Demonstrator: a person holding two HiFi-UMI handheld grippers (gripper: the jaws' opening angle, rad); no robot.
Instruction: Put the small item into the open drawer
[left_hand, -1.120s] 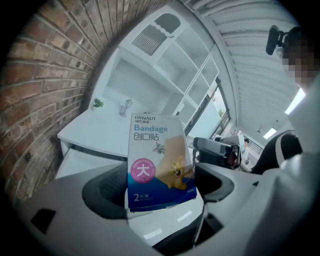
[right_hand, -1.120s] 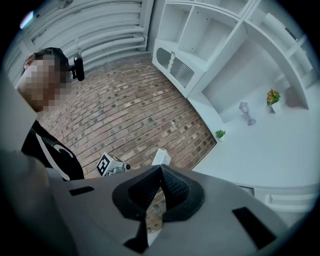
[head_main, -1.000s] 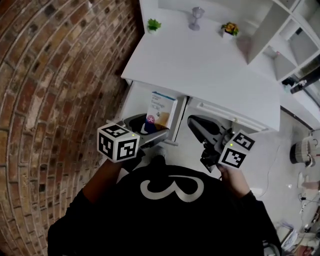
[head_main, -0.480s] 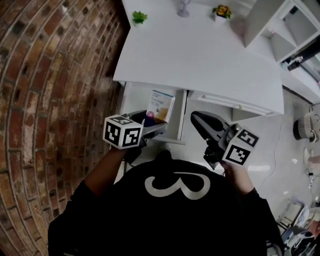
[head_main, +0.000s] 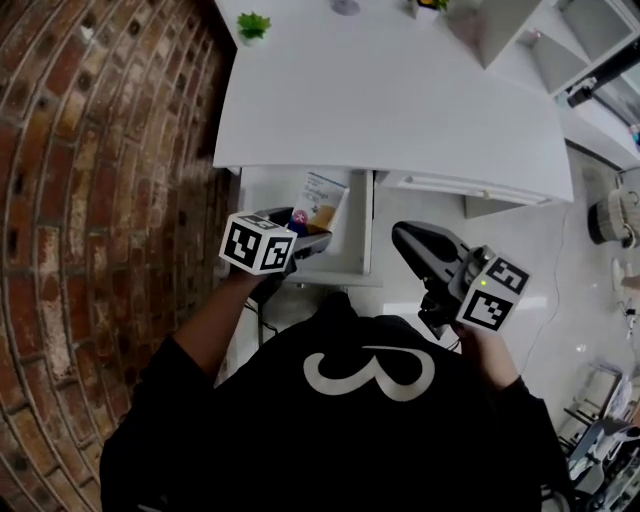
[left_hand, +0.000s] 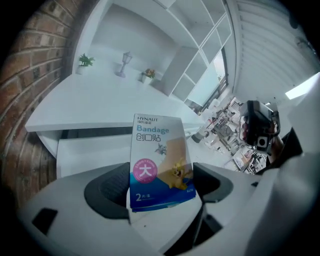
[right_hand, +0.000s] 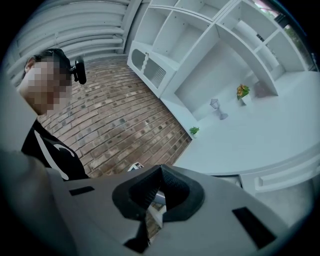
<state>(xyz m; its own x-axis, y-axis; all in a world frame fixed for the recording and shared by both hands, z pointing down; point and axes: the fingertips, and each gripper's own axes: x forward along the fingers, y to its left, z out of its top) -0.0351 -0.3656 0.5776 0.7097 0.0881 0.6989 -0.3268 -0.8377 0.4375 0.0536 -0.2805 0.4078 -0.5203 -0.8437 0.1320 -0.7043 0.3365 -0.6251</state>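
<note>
Bandage box (left_hand: 159, 150) is pinched by its lower part between the dark ribbed pads of the left gripper (left_hand: 161, 187). It is held upright, with most of its height left free above the jaws. In the head view it is carried over the open drawer (head_main: 364, 230); whether its lower edge is already below the rim cannot be told. The right gripper (right_hand: 159, 192) is pressed together on nothing and is held off to the drawer's side.

The thin card could be bowed or crushed if the pinch were tightened. Because the box is gripped low, it could be tipped or twisted out of the pads by a knock against a drawer wall or the overhanging desk top (head_main: 400, 100). If it were released too high or while tilted, it could be caught on the rim and dropped to the floor.

The box is a flat, rectangular pack of glossy printed card, judged light and slightly yielding. Drawer and desk are made of smooth white panels with hard, straight edges. A rough brick wall (head_main: 100, 150) is seen just beside them.
</note>
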